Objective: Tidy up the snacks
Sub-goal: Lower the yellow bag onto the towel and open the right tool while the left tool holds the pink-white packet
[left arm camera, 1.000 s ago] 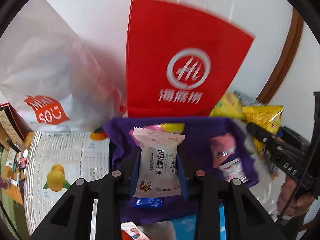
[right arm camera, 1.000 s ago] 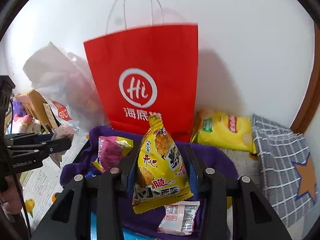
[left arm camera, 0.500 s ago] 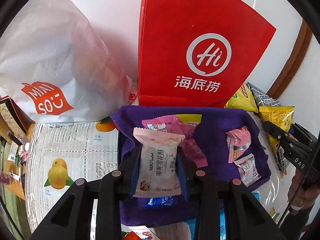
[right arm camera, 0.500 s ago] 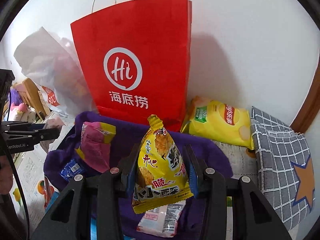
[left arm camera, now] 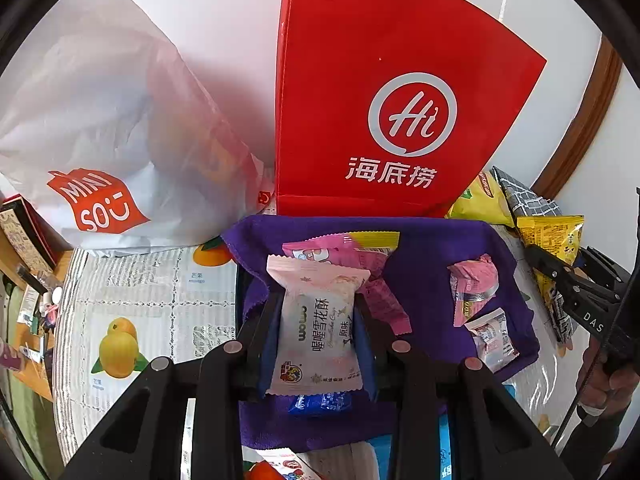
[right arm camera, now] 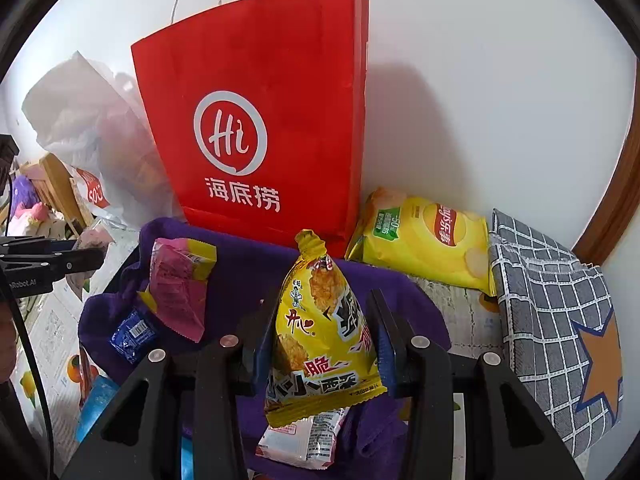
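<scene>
My left gripper [left arm camera: 318, 320] is shut on a pale pink snack packet [left arm camera: 318, 326], held upright above a purple cloth [left arm camera: 424, 272]. On that cloth lie a pink-and-yellow packet [left arm camera: 344, 246], a small pink packet [left arm camera: 474, 284], a white packet [left arm camera: 492, 338] and a blue one [left arm camera: 320, 402]. My right gripper [right arm camera: 320, 332] is shut on a yellow triangular snack bag [right arm camera: 320, 336] over the same cloth [right arm camera: 248, 264], with a white packet [right arm camera: 304, 438] below it. A tall red paper bag [right arm camera: 264, 120] stands against the wall behind.
A white plastic bag [left arm camera: 100, 120] sits left of the red bag [left arm camera: 392, 100]. A yellow chip bag [right arm camera: 424, 236] and a grey checked cloth [right arm camera: 556, 312] lie at the right. A fruit-print table cover [left arm camera: 132, 312] spreads left. The other gripper shows at each view's edge.
Both views have shifted so the red bag looms larger and higher. More of the purple cloth and its packets now shows. Both grips are unchanged.
</scene>
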A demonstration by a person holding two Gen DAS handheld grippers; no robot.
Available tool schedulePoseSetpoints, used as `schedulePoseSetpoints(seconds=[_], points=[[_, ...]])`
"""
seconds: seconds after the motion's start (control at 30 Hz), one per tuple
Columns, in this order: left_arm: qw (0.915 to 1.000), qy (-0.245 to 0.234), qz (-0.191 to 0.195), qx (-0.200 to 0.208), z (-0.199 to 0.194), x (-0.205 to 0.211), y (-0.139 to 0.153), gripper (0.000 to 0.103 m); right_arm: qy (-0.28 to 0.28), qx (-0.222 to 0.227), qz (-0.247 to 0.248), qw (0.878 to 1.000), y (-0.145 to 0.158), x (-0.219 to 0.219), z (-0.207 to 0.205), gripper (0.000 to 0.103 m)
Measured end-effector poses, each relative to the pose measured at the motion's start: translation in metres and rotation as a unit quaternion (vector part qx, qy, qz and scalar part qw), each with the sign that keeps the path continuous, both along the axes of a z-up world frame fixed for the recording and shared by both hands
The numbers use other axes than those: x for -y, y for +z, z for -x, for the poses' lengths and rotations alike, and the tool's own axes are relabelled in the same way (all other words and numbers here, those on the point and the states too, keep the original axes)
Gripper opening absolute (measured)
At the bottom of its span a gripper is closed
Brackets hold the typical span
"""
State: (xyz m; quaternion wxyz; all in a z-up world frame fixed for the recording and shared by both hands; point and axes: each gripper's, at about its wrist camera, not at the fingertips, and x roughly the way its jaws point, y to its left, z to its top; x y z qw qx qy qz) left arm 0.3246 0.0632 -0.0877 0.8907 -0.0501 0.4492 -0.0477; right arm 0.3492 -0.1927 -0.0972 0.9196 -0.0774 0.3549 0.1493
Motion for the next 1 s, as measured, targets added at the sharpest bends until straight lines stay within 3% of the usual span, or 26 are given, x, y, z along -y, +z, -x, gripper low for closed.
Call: schedulePoseSetpoints(seconds=[0.43,1.0], points=[[1.0000,0.000,-0.002,0.000,0.000,0.000,0.001,0.032,0.012,-0.002,0.012,1.000,0.001,-0.005,0.001,0.043],[0.9993,0.000,-0.007,-0.037,-0.010,0.003,-0.018,0.032,0.027,-0.057,0.042,0.997,-0.032,-0.018,-0.011,0.043]])
